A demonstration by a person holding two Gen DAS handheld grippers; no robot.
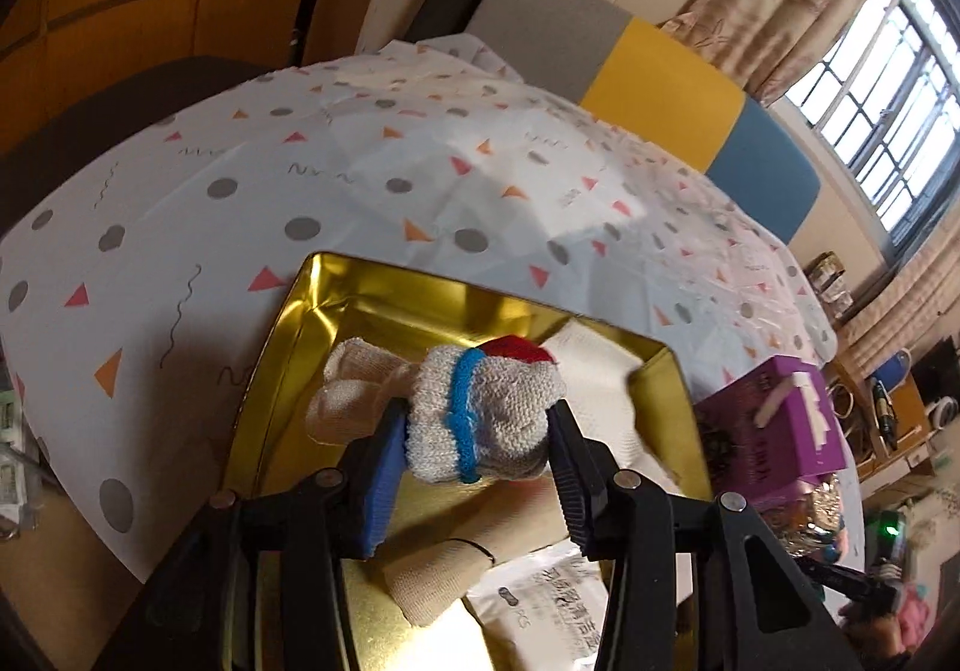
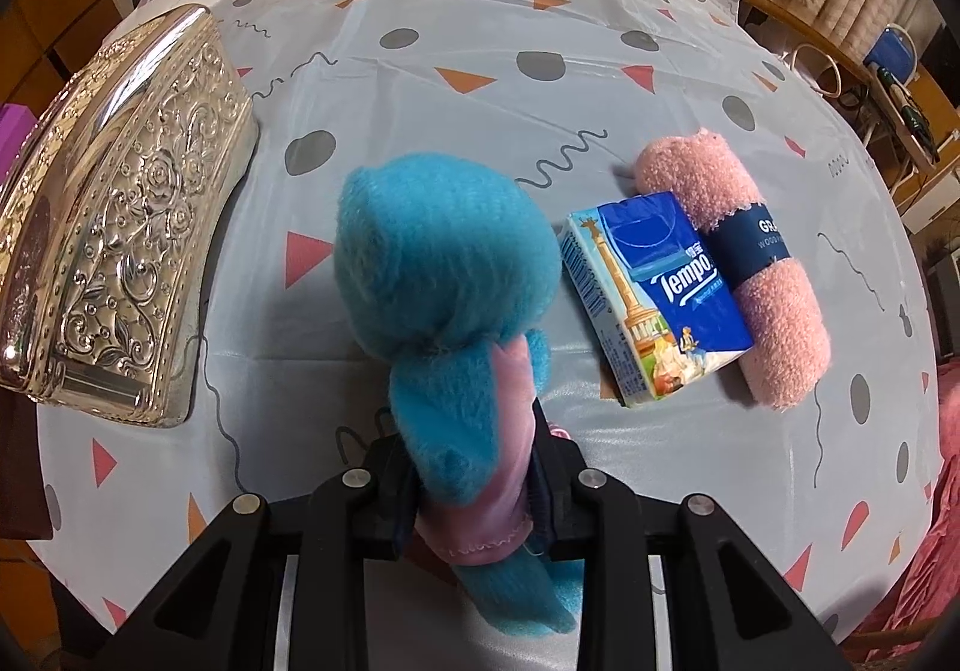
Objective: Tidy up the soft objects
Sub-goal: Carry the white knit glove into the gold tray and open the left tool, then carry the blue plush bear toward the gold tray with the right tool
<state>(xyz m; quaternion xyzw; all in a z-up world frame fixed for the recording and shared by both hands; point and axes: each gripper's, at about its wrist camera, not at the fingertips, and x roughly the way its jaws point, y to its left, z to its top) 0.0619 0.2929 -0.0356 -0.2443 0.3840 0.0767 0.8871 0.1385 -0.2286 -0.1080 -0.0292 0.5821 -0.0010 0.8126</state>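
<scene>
My left gripper (image 1: pixel 477 434) is shut on a rolled grey knit sock (image 1: pixel 486 413) with a blue stripe and red toe, held above an open gold tin (image 1: pixel 288 347). Inside the tin lie a white cloth (image 1: pixel 600 365), a beige stocking (image 1: pixel 444 575) and a white packet (image 1: pixel 540 617). My right gripper (image 2: pixel 474 467) is shut on a blue plush toy (image 2: pixel 444 263) with a pink strip, upright over the tablecloth. A Tempo tissue pack (image 2: pixel 654 299) and a rolled pink towel (image 2: pixel 750 257) lie to its right.
An embossed silver tin lid (image 2: pixel 126 227) lies left of the plush toy. A purple box (image 1: pixel 774 425) stands right of the gold tin. The patterned tablecloth (image 2: pixel 480 47) covers the table. A chair back (image 1: pixel 654 89) and shelves stand beyond the far edge.
</scene>
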